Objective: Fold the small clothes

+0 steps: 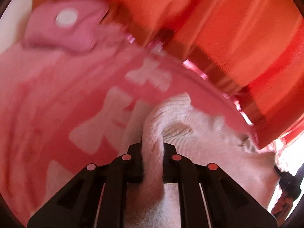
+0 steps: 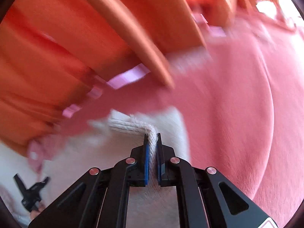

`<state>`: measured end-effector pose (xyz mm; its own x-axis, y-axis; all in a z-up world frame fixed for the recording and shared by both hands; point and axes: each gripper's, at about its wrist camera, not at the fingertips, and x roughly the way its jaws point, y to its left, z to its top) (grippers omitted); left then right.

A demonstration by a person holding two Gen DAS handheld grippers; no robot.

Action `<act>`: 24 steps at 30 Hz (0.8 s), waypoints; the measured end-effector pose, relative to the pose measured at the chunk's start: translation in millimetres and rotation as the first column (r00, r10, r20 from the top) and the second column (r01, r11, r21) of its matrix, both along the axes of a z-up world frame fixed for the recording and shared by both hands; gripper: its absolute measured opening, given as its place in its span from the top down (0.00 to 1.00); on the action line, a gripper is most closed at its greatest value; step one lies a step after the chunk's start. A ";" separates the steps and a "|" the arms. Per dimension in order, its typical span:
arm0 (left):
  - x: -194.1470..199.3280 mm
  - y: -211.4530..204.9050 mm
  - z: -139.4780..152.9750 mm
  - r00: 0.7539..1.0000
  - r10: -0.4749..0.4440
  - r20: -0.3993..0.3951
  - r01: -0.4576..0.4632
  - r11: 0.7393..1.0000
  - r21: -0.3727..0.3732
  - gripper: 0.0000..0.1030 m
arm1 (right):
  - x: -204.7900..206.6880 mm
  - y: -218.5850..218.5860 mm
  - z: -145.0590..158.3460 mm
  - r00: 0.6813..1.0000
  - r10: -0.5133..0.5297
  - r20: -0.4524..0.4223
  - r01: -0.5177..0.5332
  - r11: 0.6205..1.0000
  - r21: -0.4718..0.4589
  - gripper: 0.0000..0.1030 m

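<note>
Both hand-held grippers [image 1: 152, 148] [image 2: 152, 142] clamped on white garment [image 1: 199, 142]

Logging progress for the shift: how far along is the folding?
Early. Nothing looks folded. In hand: both tongs, left and right, are shut on the white ribbed edge of a garment over the pink blanket. Motion blur suggests mid-move. Folding itself remains.

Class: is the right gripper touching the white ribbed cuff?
Touching. The right wrist view shows the right gripper shut on the white ribbed cuff, cloth pinched between both fingers.
</note>
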<state>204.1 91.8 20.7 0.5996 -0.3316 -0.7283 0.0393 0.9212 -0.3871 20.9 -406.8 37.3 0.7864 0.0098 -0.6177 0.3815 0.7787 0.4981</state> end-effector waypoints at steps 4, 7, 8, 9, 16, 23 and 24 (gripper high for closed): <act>4.5 -5.1 -23.2 0.997 -0.012 -0.074 0.016 0.998 0.057 0.89 | 23.0 -9.4 -51.2 0.975 -0.011 -0.222 0.011 1.000 -0.001 0.94; 2.8 -0.9 -13.5 0.999 0.007 -0.053 -0.005 0.999 0.040 0.82 | 20.7 -9.4 -43.2 0.975 -0.051 -0.214 0.045 0.998 -0.035 0.87; -0.6 1.6 -3.7 0.999 0.026 -0.034 -0.024 0.999 0.045 0.81 | 12.9 -3.3 -22.7 0.978 -0.105 -0.179 0.087 0.991 -0.104 0.79; -5.9 3.7 8.4 0.999 0.045 -0.006 -0.045 0.998 0.053 0.75 | 5.3 3.7 -7.6 0.980 -0.143 -0.136 0.121 0.980 -0.156 0.76; -64.3 -48.9 55.7 0.969 -0.207 0.131 0.206 0.978 0.023 0.59 | -2.9 134.3 31.1 0.923 0.386 0.004 -0.382 0.915 -0.133 0.74; -70.3 -104.7 -11.5 0.941 -0.330 -0.073 0.334 0.871 0.361 0.57 | 16.3 208.3 -23.4 0.767 0.580 -0.272 -0.630 0.763 -0.148 0.86; -63.9 -92.2 -12.8 0.951 -0.302 -0.071 0.308 0.888 0.341 0.57 | 15.6 189.0 -21.2 0.807 0.527 -0.268 -0.575 0.805 -0.147 0.86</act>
<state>140.2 -0.4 7.9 0.4974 -0.2240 -0.8381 0.3364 0.9403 -0.0517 36.5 -217.8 16.1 0.5436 0.2540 -0.8000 -0.0714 0.9636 0.2575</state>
